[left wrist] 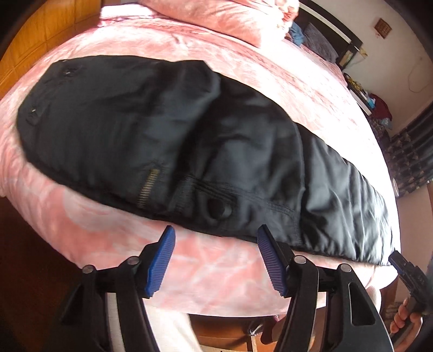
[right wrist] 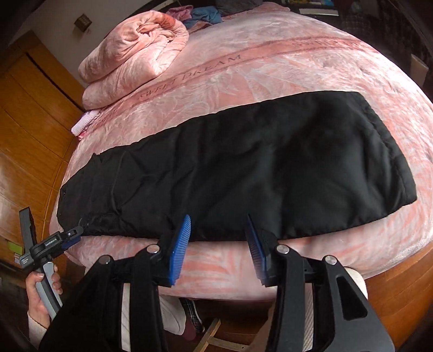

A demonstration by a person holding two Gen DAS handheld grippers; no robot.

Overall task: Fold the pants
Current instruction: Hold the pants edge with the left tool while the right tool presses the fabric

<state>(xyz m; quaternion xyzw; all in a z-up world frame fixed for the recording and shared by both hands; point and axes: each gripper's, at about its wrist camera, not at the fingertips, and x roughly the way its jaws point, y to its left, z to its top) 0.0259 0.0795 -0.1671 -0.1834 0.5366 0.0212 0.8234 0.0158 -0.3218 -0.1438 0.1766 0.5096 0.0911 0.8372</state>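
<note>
Black pants (left wrist: 162,130) lie flat along the near edge of a pink bed, one leg on the other. In the left wrist view the waist end faces me, with a brass zipper (left wrist: 146,189) and a buttonhole showing. My left gripper (left wrist: 215,232) hovers open just short of the waistband edge, with nothing between its blue pads (left wrist: 161,260). In the right wrist view the pants (right wrist: 243,168) stretch from the waist at the left to the hems at the right. My right gripper (right wrist: 217,219) stands open at the near edge of the legs, gripping nothing. The left gripper (right wrist: 73,235) shows there at the waist corner.
The pink bedspread (right wrist: 270,70) covers the whole bed. A folded pink duvet (right wrist: 130,54) lies at the far left, with loose clothes (right wrist: 200,13) behind it. A wooden wardrobe (right wrist: 32,113) stands left of the bed. A person's hand (right wrist: 40,292) holds the left gripper's handle.
</note>
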